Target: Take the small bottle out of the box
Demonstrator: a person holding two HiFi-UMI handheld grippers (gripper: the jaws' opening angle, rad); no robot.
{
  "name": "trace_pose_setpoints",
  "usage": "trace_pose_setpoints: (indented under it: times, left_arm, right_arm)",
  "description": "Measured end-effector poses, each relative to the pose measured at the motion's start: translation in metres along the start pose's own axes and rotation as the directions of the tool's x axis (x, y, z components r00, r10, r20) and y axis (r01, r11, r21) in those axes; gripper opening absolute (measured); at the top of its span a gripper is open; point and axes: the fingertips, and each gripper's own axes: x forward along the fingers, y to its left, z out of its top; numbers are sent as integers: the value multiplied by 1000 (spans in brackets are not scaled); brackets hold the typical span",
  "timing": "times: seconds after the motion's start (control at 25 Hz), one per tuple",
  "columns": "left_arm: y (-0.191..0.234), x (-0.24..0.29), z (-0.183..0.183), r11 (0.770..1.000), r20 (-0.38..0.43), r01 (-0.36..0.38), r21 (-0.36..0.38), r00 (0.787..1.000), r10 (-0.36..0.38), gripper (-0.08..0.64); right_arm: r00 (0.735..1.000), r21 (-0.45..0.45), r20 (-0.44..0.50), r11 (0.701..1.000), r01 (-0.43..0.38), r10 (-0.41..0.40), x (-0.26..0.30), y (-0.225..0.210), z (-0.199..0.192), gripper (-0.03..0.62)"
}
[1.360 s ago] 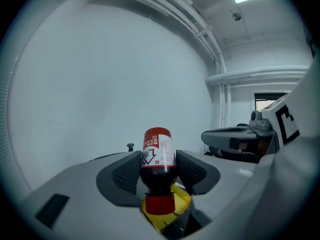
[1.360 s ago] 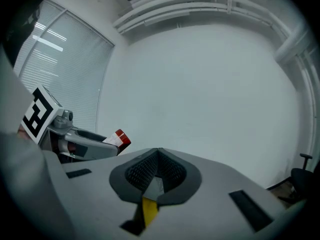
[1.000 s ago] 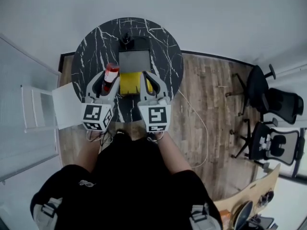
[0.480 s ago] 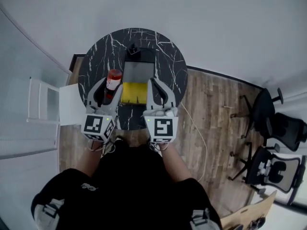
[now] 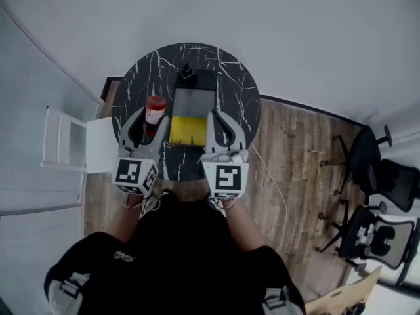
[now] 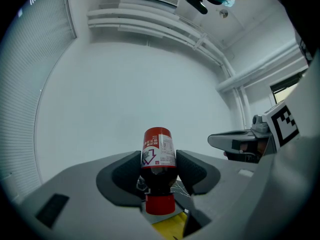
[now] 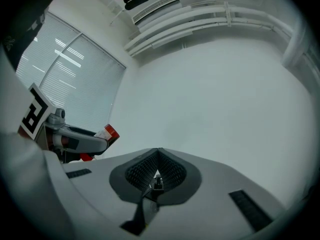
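The small bottle [image 5: 154, 112] has dark contents, a red-and-white label and a red cap. My left gripper [image 5: 146, 120] is shut on it, held over the table just left of the box. In the left gripper view the bottle [image 6: 159, 156] sits between both pads with its cap toward the gripper body. The yellow box [image 5: 186, 129] lies open on the round black marble table [image 5: 231, 87], its grey lid [image 5: 192, 101] folded back. My right gripper [image 5: 222, 120] is shut and empty beside the box's right edge; its ribbed pads [image 7: 170, 170] meet.
A small black object [image 5: 186, 72] stands at the table's far side, behind the lid. A white chair [image 5: 65, 143] is left of the table. Office chairs [image 5: 374, 169] stand far right on the wooden floor, where a thin cable [image 5: 272, 182] runs.
The right gripper has come off the yellow box and now sits beside its right edge. The left gripper still holds the bottle left of the box. The head view has shifted.
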Motion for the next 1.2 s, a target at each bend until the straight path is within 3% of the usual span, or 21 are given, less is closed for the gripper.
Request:
trace_pose_setpoints:
  times: [1.2]
  left_arm:
    - [-9,-2,0,1000,-4,29,5,1000,-29,210]
  right_arm:
    - [1000,-27,-13,999,27,-28,-11,-3,3,-5]
